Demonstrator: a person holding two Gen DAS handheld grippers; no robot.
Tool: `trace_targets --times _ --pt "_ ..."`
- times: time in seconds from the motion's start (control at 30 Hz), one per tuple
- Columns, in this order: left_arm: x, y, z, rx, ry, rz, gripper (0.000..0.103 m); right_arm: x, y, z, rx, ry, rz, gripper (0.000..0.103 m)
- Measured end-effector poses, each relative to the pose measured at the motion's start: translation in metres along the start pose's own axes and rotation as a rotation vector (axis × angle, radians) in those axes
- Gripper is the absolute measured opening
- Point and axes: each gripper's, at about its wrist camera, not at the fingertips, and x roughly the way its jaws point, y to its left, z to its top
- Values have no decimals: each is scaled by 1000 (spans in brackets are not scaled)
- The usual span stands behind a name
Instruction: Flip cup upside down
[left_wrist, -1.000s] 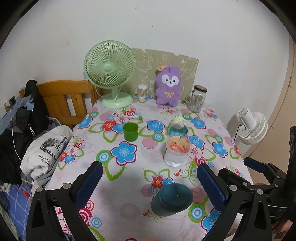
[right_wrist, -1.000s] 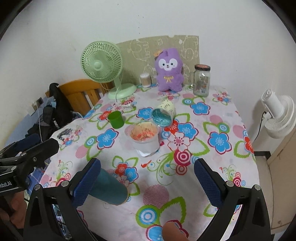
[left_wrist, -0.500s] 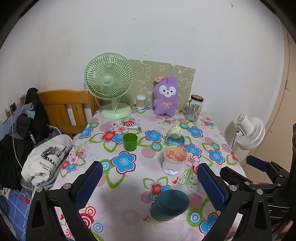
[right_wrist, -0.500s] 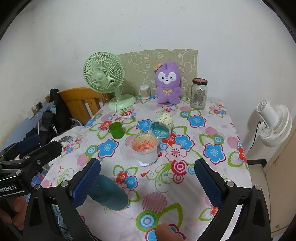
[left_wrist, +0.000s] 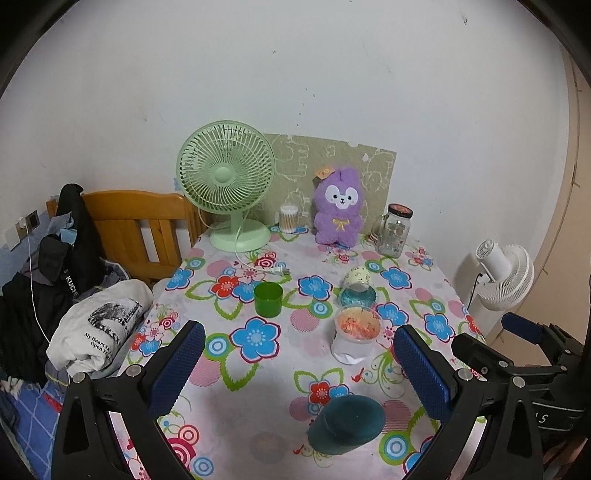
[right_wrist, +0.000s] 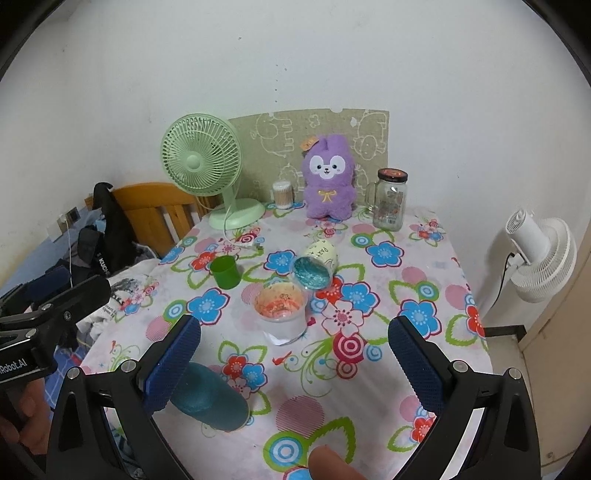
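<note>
Now teal cup (left_wrist: 346, 424) on side, below open jaws.

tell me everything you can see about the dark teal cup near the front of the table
The dark teal cup looks like matte plastic, plain and handleless, tapering toward its flat closed base. It stands upside down, mouth on the floral tablecloth, base up, near the table's front edge. Nothing grips it: both hand-held grippers are open and apart from it. In the right wrist view, a blue finger pad partly hides it.
</note>
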Motion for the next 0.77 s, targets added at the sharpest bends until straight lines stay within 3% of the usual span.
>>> trace_targets --times 0.77 --pt "-6 -8 2 28 -49 13 103 -10 -6 4 21 -56 9 102"
